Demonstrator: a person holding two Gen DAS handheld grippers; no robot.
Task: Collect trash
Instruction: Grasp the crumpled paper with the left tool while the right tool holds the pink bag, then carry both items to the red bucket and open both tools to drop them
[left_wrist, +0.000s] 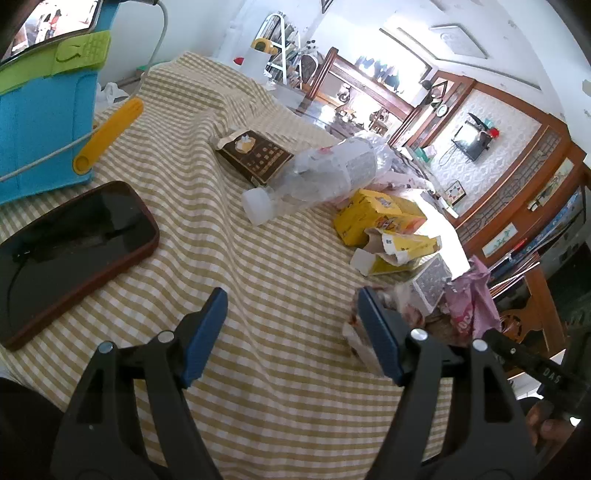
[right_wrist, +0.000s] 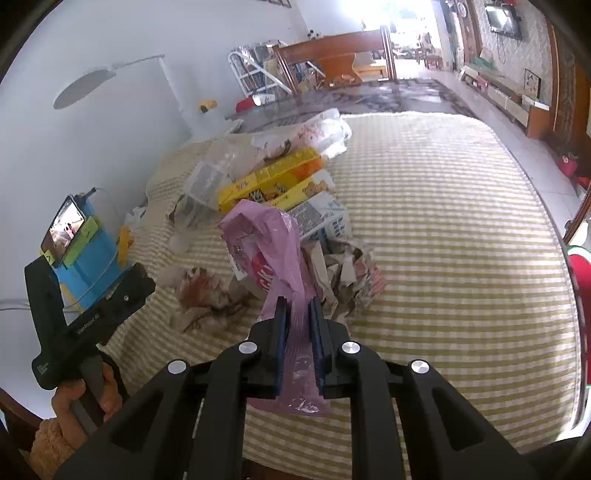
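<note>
Right gripper jaws clamping pink bag, left gripper jaws wide, empty

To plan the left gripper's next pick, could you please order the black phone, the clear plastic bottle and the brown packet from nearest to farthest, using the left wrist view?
From the left gripper:
1. black phone, on the left, close by.
2. clear plastic bottle, ahead, lying on its side.
3. brown packet, just behind the bottle, left of it.

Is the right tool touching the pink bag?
Touching. In the right wrist view, the right tool is shut on the pink bag, with the plastic pinched between both fingers and hanging out beneath them.
</note>
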